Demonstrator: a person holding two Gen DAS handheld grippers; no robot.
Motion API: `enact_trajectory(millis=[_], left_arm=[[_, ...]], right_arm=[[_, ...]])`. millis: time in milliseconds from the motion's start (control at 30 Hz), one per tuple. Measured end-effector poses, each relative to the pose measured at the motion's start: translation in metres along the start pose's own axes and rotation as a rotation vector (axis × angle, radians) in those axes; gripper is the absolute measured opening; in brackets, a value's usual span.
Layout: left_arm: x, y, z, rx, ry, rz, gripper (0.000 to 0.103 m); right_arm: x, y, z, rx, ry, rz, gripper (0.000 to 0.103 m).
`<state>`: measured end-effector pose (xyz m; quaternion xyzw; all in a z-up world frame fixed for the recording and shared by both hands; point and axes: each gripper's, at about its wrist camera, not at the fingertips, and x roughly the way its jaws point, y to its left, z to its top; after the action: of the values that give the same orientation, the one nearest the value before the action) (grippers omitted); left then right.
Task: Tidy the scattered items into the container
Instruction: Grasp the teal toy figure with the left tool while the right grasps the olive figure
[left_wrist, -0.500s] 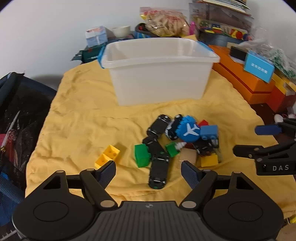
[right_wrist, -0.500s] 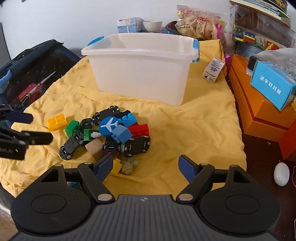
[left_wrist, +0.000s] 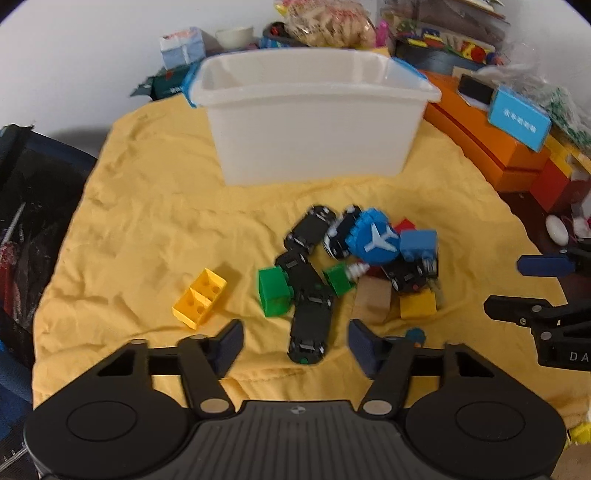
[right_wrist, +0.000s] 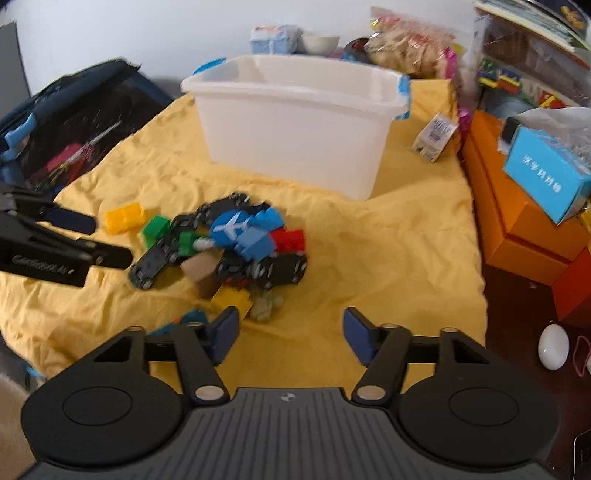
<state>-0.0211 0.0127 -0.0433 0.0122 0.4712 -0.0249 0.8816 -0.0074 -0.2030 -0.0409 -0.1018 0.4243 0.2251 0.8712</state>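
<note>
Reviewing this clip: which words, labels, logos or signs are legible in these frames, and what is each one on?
"DA", cut off by the frame edge: white letters on the right gripper body, left wrist view.
White airplane symbol: on the round blue toy piece.
White lettering on the left gripper body, right wrist view: too blurred to read.
White characters on the blue box: too blurred to read.
Print on the small carton: too small to read.
</note>
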Motion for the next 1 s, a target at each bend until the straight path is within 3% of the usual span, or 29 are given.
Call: enact_trajectory(millis=[67, 200, 367, 467, 533, 567, 600, 667, 767, 900, 1000], left_arm=[[0.004, -0.002, -0.004, 0.027, 0.028, -0.044, 0.04], [0.009, -0.012, -0.011, 0.095, 0.067, -0.153, 0.038], [0.021, -0.019, -0.014, 0.106, 0.11, -0.247, 0.039], [0.034, -0.035, -0.011, 0.177, 0.13, -0.289, 0.044], [0.046, -0.044, -0.013, 0.209, 0.161, -0.313, 0.039], [0.05, -0.046, -0.015, 0.218, 0.166, -0.312, 0.03], [0.051, -0.045, -0.017, 0.214, 0.156, -0.31, 0.029], [0.047, -0.038, -0.017, 0.194, 0.15, -0.299, 0.029], [0.042, -0.019, -0.018, 0.176, 0.14, -0.218, 0.029], [0.04, 0.008, -0.02, 0.118, 0.151, -0.202, 0.029], [0.039, 0.02, -0.018, 0.102, 0.149, -0.19, 0.029]], right_arm=[[0.001, 0.003, -0.001, 0.003, 0.017, 0.031, 0.051], [0.006, 0.011, -0.005, -0.009, 0.049, 0.058, 0.034], [0.006, 0.015, -0.008, -0.012, 0.06, 0.055, 0.032], [0.009, 0.01, -0.008, 0.03, 0.07, 0.053, 0.032], [0.009, 0.008, -0.008, 0.047, 0.068, 0.052, 0.032], [0.01, 0.008, -0.007, 0.05, 0.067, 0.049, 0.032], [0.01, 0.009, -0.007, 0.051, 0.065, 0.046, 0.032], [0.011, 0.01, -0.005, 0.05, 0.056, 0.05, 0.032], [0.013, 0.015, 0.002, 0.038, 0.024, 0.071, 0.032], [0.029, 0.023, 0.023, 0.008, -0.017, 0.177, 0.032], [0.055, 0.031, 0.04, -0.033, -0.025, 0.19, 0.032]])
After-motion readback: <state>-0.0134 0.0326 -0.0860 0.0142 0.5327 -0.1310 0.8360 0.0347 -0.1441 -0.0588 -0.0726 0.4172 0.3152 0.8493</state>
